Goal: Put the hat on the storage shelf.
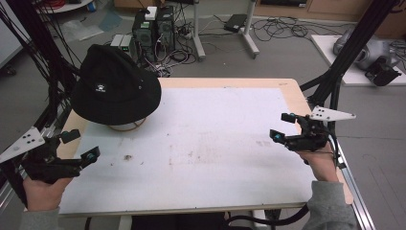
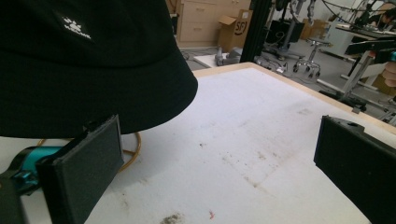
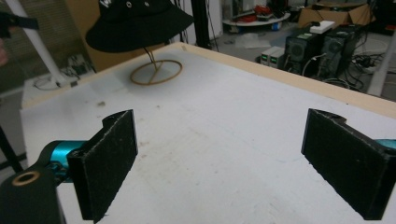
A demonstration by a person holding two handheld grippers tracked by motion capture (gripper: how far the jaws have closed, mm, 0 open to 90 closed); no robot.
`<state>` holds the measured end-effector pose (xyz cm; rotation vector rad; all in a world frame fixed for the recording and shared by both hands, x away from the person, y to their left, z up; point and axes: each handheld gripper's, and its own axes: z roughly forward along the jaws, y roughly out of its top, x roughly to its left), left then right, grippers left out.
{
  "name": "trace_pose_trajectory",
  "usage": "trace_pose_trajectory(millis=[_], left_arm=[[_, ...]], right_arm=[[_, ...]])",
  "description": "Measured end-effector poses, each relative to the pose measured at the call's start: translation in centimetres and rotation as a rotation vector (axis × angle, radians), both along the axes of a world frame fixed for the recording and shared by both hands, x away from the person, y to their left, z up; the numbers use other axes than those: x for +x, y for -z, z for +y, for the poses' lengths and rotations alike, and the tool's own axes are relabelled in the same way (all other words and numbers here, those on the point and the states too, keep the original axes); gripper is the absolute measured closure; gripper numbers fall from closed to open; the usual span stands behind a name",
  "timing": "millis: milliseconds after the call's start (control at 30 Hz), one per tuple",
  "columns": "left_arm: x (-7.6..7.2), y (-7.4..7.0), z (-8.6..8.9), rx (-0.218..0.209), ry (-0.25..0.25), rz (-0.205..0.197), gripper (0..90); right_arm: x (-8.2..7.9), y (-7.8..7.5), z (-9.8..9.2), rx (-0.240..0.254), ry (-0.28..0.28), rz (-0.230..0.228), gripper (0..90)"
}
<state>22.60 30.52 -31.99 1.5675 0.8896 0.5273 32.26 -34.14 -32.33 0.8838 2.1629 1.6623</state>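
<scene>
A black bucket hat (image 1: 115, 86) with a small white logo sits on a thin wire stand with a round ring base (image 1: 126, 126) at the table's far left. The hat (image 2: 88, 60) looms just ahead of my left gripper (image 2: 219, 172), and the ring base (image 3: 156, 72) lies under the hat (image 3: 137, 21) in the right gripper view. My left gripper (image 1: 80, 144) hovers open at the near left edge, short of the hat. My right gripper (image 1: 283, 127) hangs open at the right edge, nothing between its jaws.
The white table top (image 1: 210, 143) has a wooden rim and faint smudges (image 1: 128, 156). Black frame posts (image 1: 349, 48) rise at the left and right. Computer towers (image 1: 153, 28) and cables lie on the floor beyond.
</scene>
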Motion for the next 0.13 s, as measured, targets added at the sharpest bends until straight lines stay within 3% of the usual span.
trace_pose_trajectory(millis=[133], left_arm=[[-0.11,-0.18,-0.49,0.011,0.008,-0.006,1.7]], right_arm=[[-0.06,0.36,0.21,-0.021,0.003,0.009,9.9]])
